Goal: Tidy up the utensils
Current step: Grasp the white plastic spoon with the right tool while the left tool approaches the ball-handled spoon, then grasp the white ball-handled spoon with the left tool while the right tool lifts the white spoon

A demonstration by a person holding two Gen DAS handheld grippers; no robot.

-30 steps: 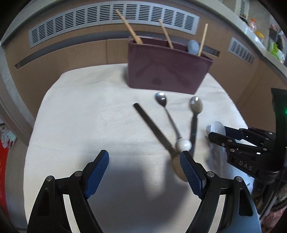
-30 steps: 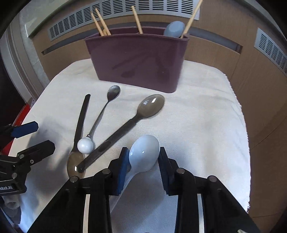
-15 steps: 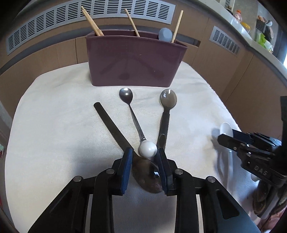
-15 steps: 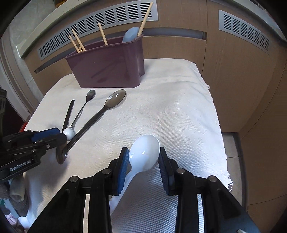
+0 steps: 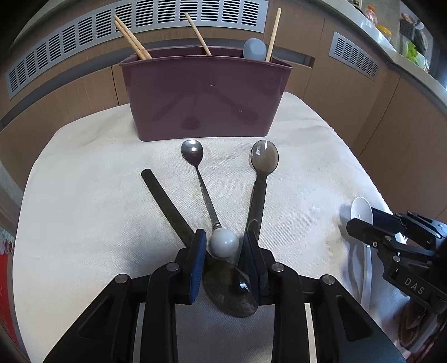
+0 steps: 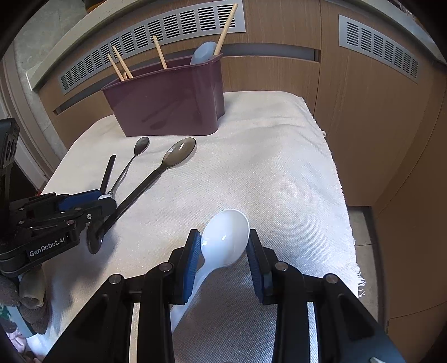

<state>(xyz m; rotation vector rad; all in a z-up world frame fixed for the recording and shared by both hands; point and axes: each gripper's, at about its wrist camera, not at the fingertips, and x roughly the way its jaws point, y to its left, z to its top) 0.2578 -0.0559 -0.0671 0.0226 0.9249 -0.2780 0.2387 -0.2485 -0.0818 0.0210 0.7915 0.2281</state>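
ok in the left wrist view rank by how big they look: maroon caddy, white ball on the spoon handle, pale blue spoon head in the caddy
1. maroon caddy
2. white ball
3. pale blue spoon head
The ball is much nearer the camera, so 2 and 3 are unsure.

A white woven cloth point(image 6: 279, 156) covers the table, its frayed edge hanging toward wood-grain cabinet panels point(image 6: 371, 117) that wrap around behind and to the right of it. Grey slotted vents point(image 5: 173, 19) run along the top of the panels above the cloth, beneath a pale countertop ledge point(image 5: 391, 53) holding blurred, colourful items. Right of the cloth, a strip of light floor point(image 6: 363, 240) shows, with daylight glare on the weave
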